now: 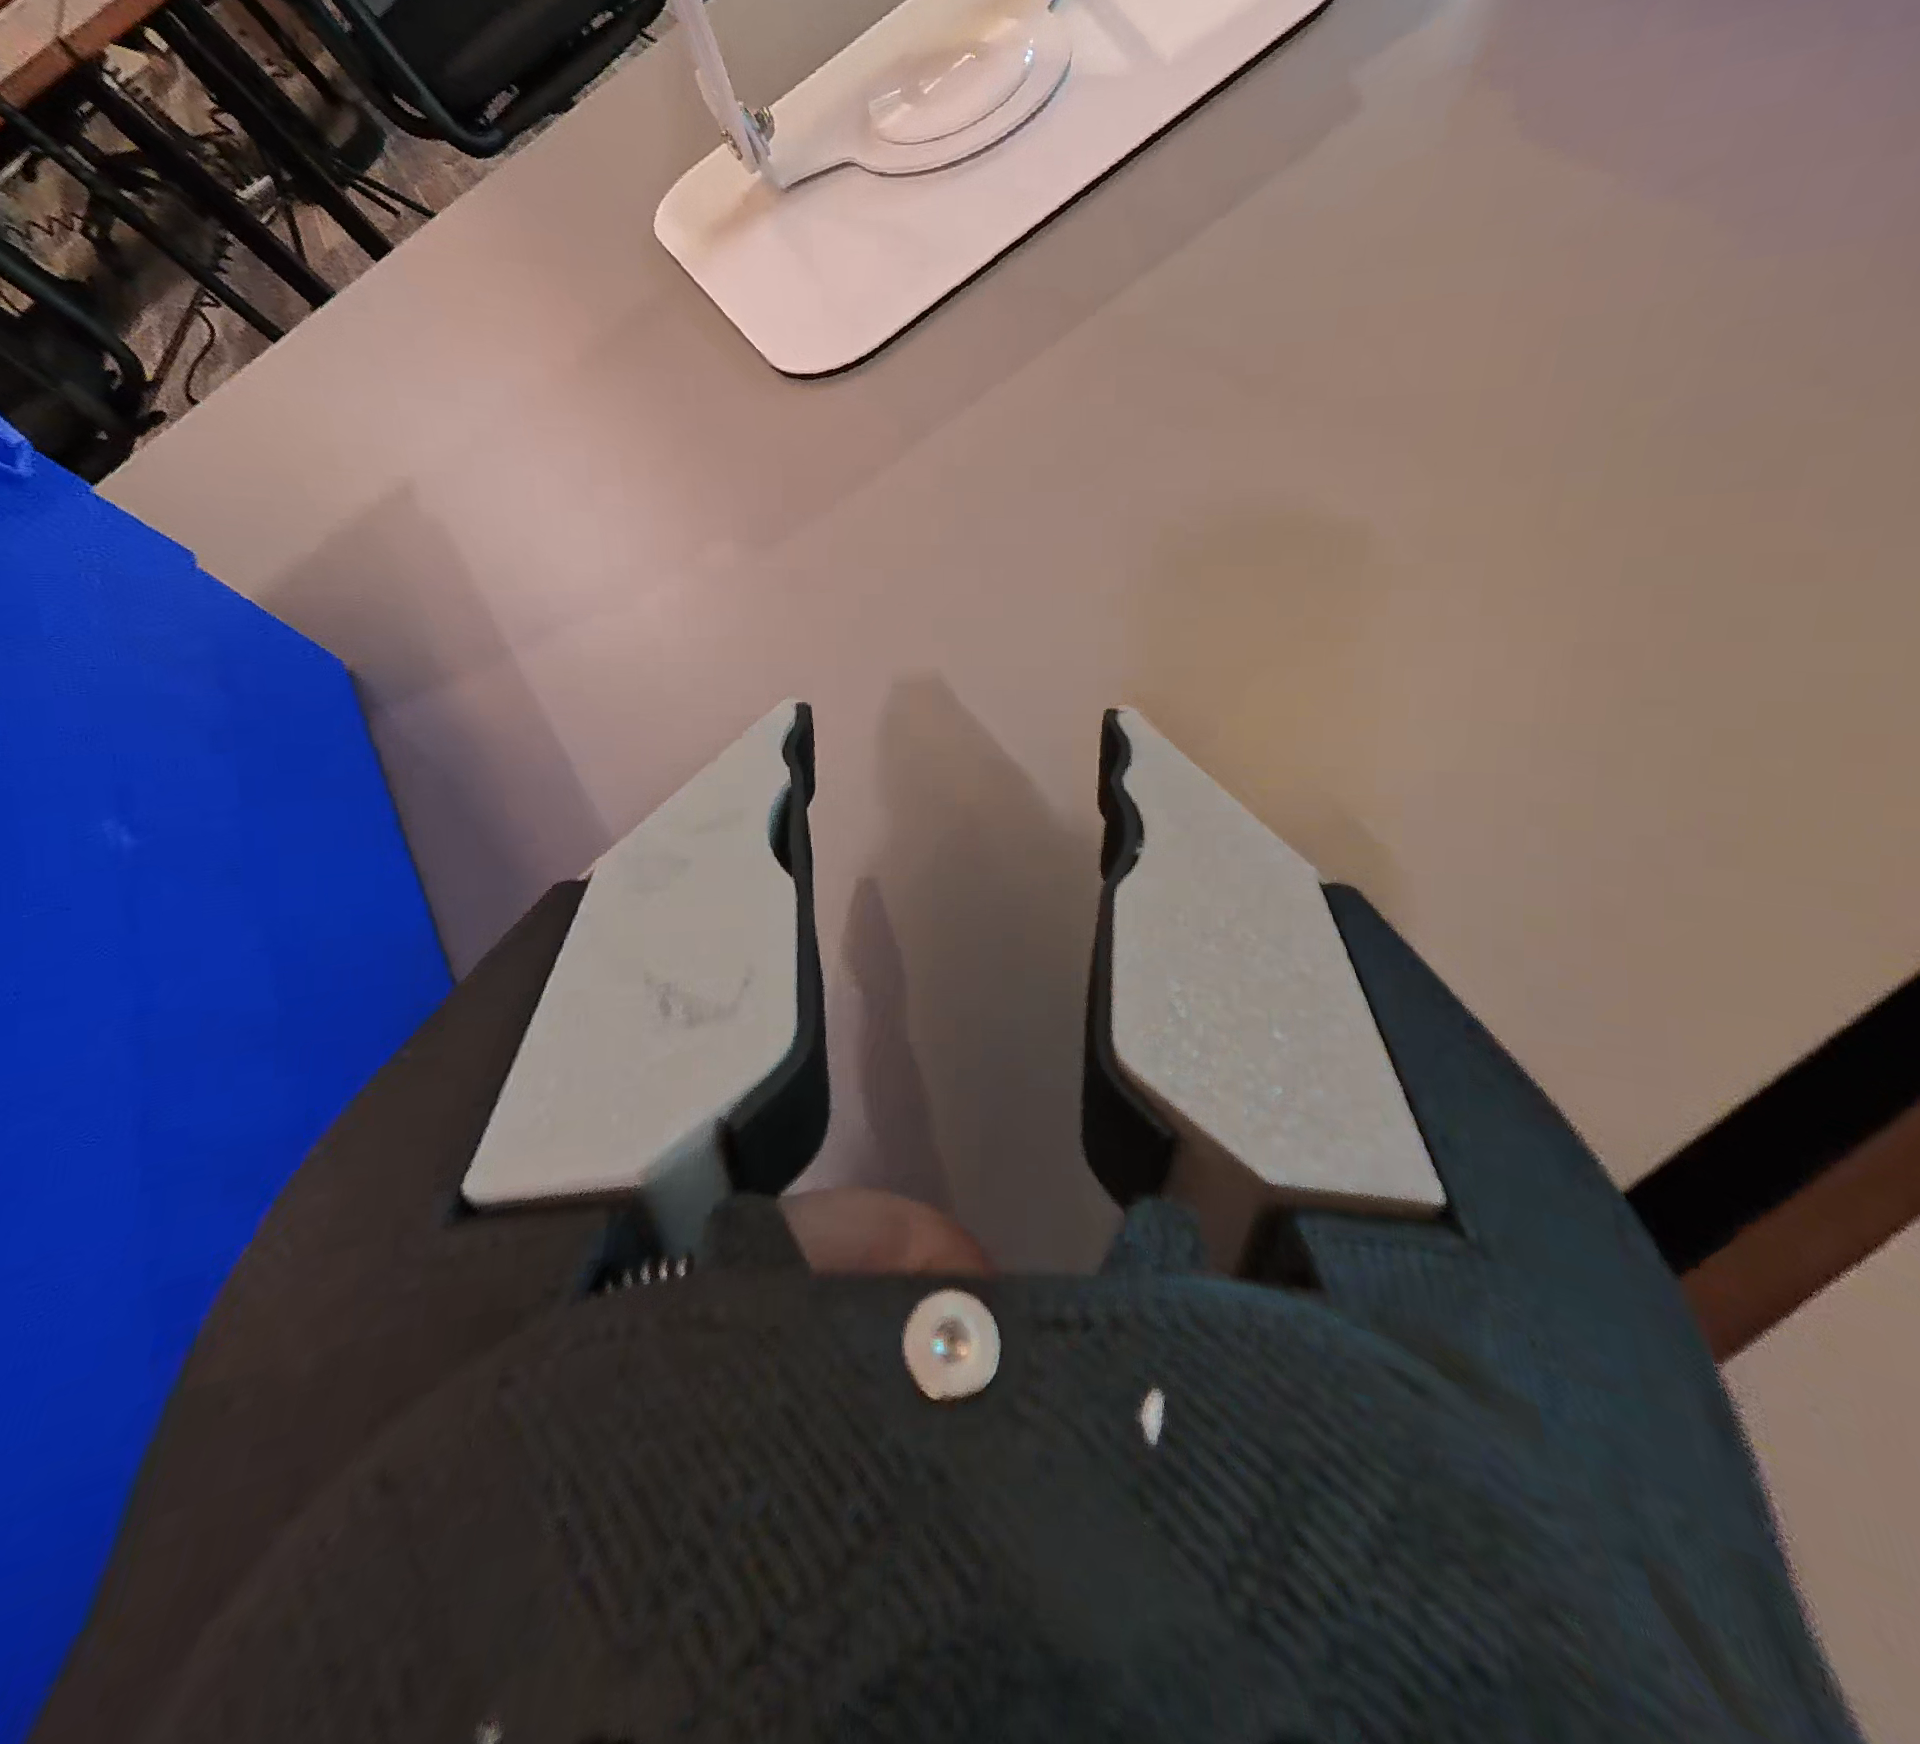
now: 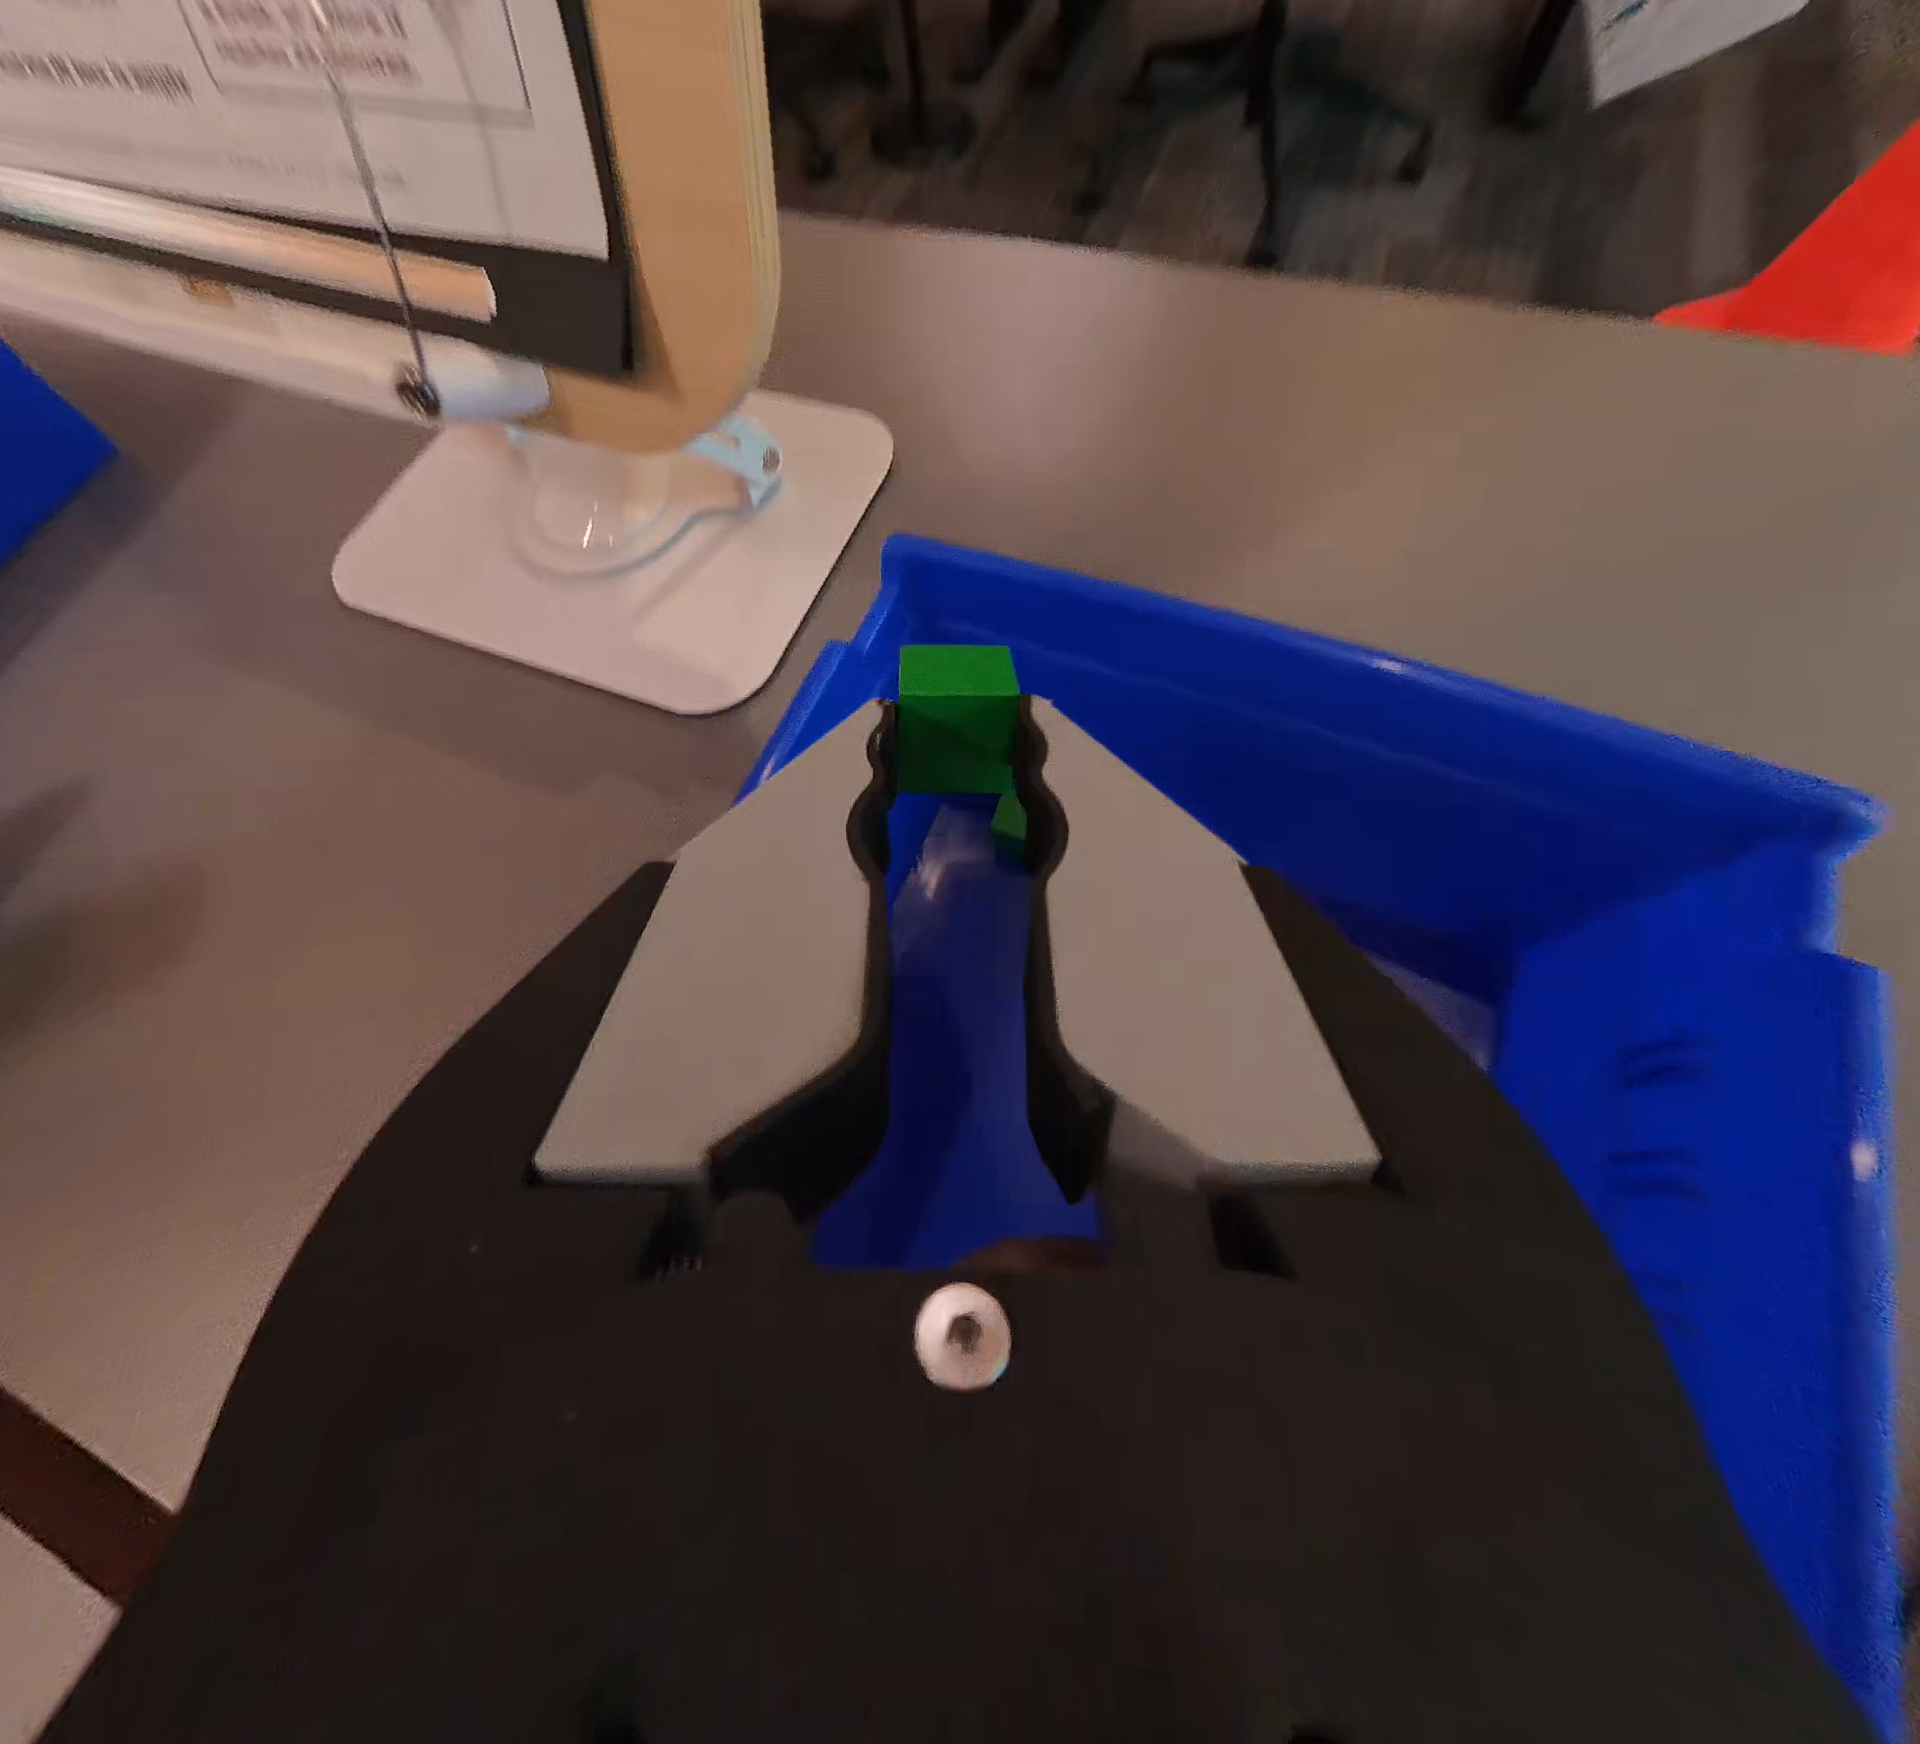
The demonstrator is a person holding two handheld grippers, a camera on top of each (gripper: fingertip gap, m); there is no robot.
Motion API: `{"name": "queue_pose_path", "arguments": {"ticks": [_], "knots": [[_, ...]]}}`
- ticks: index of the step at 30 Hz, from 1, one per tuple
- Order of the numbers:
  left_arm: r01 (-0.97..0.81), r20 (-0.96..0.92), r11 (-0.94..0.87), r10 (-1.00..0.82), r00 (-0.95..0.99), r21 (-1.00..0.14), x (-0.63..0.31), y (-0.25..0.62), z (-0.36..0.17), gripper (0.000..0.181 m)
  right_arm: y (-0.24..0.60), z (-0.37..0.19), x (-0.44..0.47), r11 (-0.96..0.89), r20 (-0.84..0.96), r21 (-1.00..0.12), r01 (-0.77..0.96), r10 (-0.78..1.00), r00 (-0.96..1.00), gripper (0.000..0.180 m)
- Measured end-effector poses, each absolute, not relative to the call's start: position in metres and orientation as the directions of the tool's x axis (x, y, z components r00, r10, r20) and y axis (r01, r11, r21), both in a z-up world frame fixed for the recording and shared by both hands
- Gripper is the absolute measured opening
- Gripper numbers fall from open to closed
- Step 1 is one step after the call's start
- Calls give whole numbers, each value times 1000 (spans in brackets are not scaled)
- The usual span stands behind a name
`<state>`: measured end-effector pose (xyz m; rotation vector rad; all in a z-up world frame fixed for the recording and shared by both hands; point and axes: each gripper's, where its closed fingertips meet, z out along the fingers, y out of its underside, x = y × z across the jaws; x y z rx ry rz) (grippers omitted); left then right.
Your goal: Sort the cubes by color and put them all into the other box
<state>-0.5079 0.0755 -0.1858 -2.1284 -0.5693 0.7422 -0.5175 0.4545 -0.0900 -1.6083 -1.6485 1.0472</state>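
Observation:
In the right wrist view my right gripper (image 2: 956,738) is shut on a green cube (image 2: 954,720), held between the fingertips above the inside of a blue box (image 2: 1455,790). A sliver of a second green cube (image 2: 1010,819) shows below it, between the fingers. Another blue box (image 2: 42,447) shows at the left edge. In the left wrist view my left gripper (image 1: 958,744) is open and empty over the bare grey table (image 1: 1351,551). A blue box (image 1: 156,863) stands close to its left. No cubes show in that view.
A white stand base (image 1: 997,136) sits on the table ahead of the left gripper; in the right wrist view it (image 2: 623,572) carries a wood-edged board with printed sheets (image 2: 665,136). An orange object (image 2: 1829,281) lies at the far right. Chairs and table legs stand beyond the table edge.

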Motion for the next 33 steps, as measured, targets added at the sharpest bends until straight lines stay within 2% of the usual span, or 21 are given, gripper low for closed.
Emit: {"name": "queue_pose_path", "arguments": {"ticks": [3, 11, 18, 25, 33], "knots": [[171, -290, -575, 620, 729, -800, -510, 76, -190, 53, 454, -131, -525, -20, -106, -768, 640, 990, -97, 19], [172, -311, -600, 613, 726, -781, -511, 73, -195, 58, 443, -176, -534, -12, -149, -675, 737, 981, -121, 20], [156, -318, -612, 592, 741, -776, -507, 76, -196, 59, 447, -180, -538, -39, -167, -678, 734, 981, -102, 22], [159, -311, -607, 593, 743, -779, -507, 76, -196, 60, 453, -148, -539, -81, -183, -762, 643, 979, -93, 24], [148, -332, -621, 587, 738, -769, -507, 75, -197, 60, 425, -21, -511, -41, -114, -937, 348, 975, -192, 14]]}}
